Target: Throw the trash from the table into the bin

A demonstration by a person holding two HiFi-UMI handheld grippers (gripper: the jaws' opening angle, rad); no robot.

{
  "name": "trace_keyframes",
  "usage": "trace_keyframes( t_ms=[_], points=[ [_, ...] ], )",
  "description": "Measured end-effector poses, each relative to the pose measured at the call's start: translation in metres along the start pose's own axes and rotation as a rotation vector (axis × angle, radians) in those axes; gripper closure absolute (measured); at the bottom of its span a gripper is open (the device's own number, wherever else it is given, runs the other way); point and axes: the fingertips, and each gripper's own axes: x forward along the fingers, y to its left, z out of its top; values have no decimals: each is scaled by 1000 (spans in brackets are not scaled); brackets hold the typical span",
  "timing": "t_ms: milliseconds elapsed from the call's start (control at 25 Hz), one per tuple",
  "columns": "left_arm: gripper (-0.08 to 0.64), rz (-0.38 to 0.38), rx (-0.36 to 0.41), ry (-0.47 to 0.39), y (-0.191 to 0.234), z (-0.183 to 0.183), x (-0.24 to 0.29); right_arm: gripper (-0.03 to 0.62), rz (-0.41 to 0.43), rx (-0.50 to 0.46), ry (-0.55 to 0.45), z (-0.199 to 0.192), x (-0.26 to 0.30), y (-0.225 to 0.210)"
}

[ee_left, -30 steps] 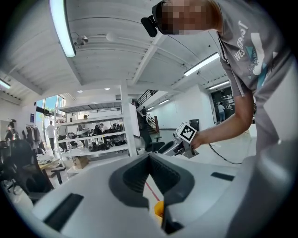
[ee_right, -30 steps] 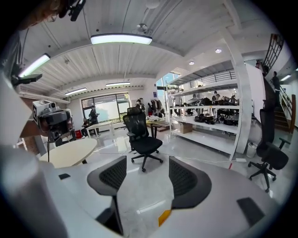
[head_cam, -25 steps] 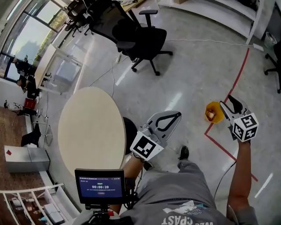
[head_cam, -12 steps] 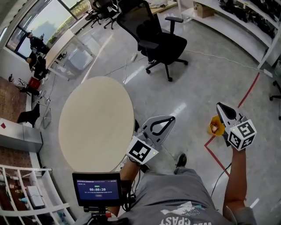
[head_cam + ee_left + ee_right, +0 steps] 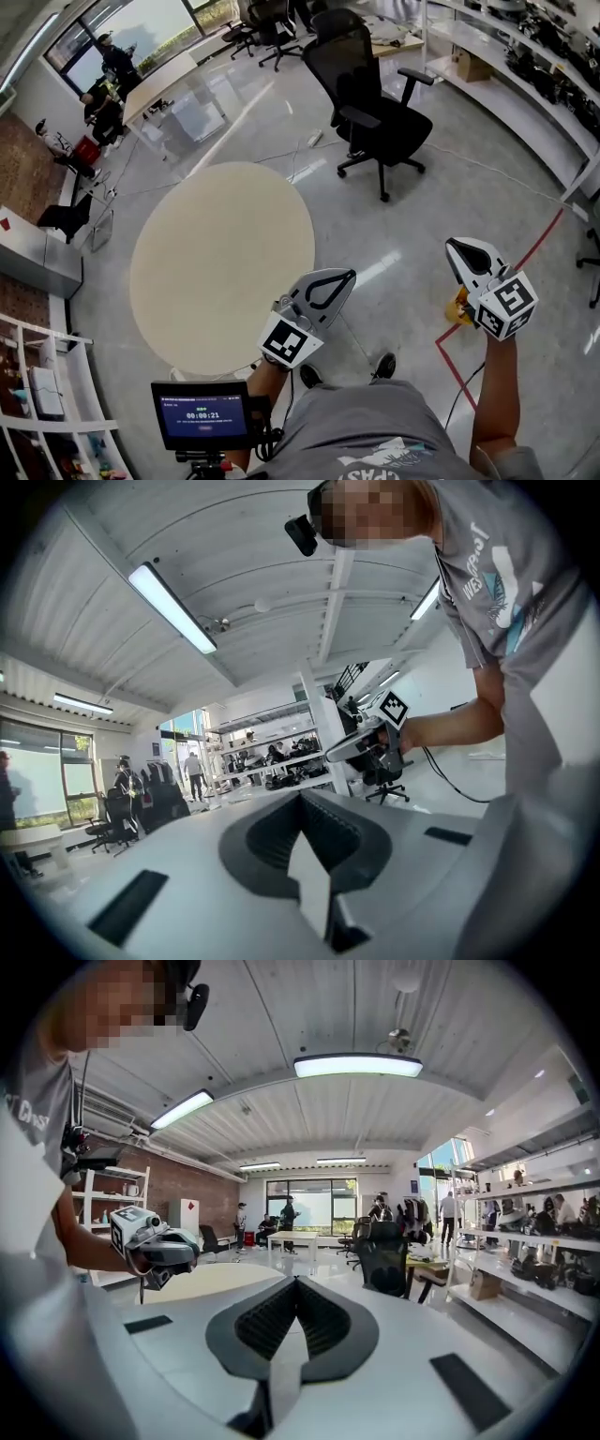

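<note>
The round beige table [image 5: 220,262] stands at the centre left of the head view with nothing on its top. My left gripper [image 5: 349,274] hangs shut and empty beside the table's right edge, its tips [image 5: 300,795] meeting. Further right my right gripper [image 5: 453,244] is shut on nothing, held level above the floor. Just below and behind it, only a sliver of the yellow bin [image 5: 457,309] on the floor shows past the gripper body. The right gripper view has its closed tips [image 5: 295,1281], the table [image 5: 216,1279] beyond and the left gripper [image 5: 187,1251].
A black office chair [image 5: 375,103] stands on the grey floor beyond the table. Red tape [image 5: 450,361] marks the floor by the bin. Long shelves [image 5: 525,84] run along the right wall. A small screen [image 5: 199,412] sits at the lower left. People stand far off by the windows.
The right gripper's jaws were open over the yellow bin and are now shut and empty. Both grippers have swung away from the bin, and the view has turned toward the table.
</note>
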Motion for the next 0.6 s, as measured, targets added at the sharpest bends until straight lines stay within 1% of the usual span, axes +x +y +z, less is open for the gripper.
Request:
trace_keyframes(
  t_ms=[160, 240, 440, 600],
  points=[
    [517, 51, -11, -18, 38, 3, -86, 583, 40, -70, 0, 53, 43, 77],
    [517, 66, -10, -22, 56, 3, -120, 583, 58, -95, -3, 74, 64, 108],
    [517, 132, 9, -47, 98, 0, -191, 583, 116, -152, -22, 113, 110, 175],
    [517, 188, 12, -58, 120, -7, -252, 583, 176, -184, -40, 134, 143, 236]
  ],
)
